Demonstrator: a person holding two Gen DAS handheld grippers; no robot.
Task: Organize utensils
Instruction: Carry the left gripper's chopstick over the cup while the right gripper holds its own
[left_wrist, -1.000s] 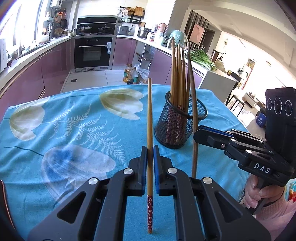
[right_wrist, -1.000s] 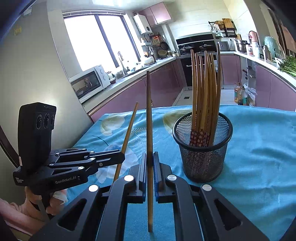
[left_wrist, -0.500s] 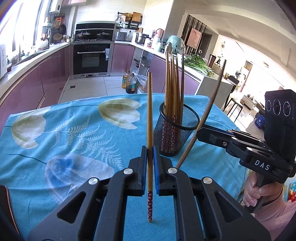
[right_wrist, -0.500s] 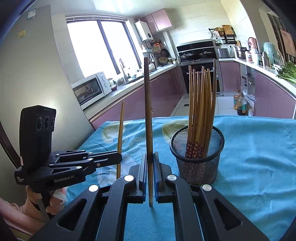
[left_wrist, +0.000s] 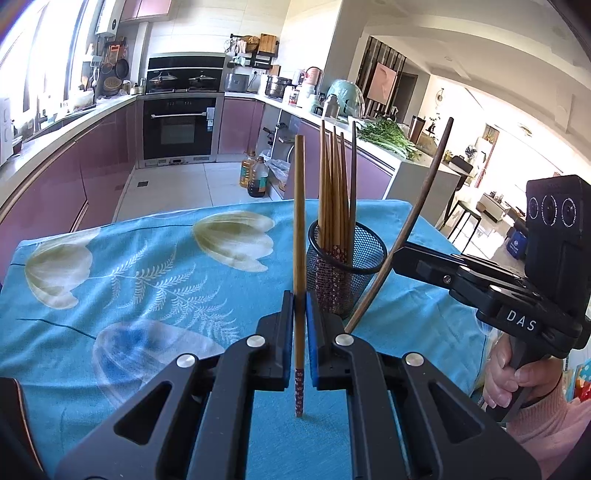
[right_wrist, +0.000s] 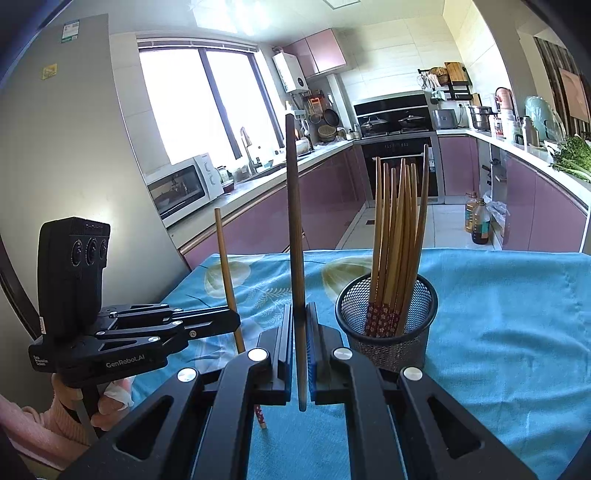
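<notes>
My left gripper (left_wrist: 300, 306) is shut on a light wooden chopstick (left_wrist: 299, 229) held upright, red patterned end down. My right gripper (right_wrist: 300, 321) is shut on a darker chopstick (right_wrist: 293, 221), also upright. A black mesh cup (left_wrist: 347, 266) holds several chopsticks (left_wrist: 334, 184) and stands just beyond and right of my left gripper; in the right wrist view the mesh cup (right_wrist: 388, 325) is just right of my right gripper. The right gripper (left_wrist: 402, 258) shows in the left wrist view with its chopstick (left_wrist: 417, 210) leaning. The left gripper (right_wrist: 232, 321) shows at the left in the right wrist view.
The table carries a blue cloth with tulip prints (left_wrist: 147, 266). Behind it are purple kitchen cabinets (left_wrist: 66, 177), an oven (left_wrist: 181, 125) and oil bottles on the floor (left_wrist: 255, 177). A microwave (right_wrist: 184, 188) sits on the counter.
Both grippers have risen and drawn back from the cup, which looks smaller and lower. The right gripper's chopstick, first upright beside the cup, now leans to the right in the left wrist view.
</notes>
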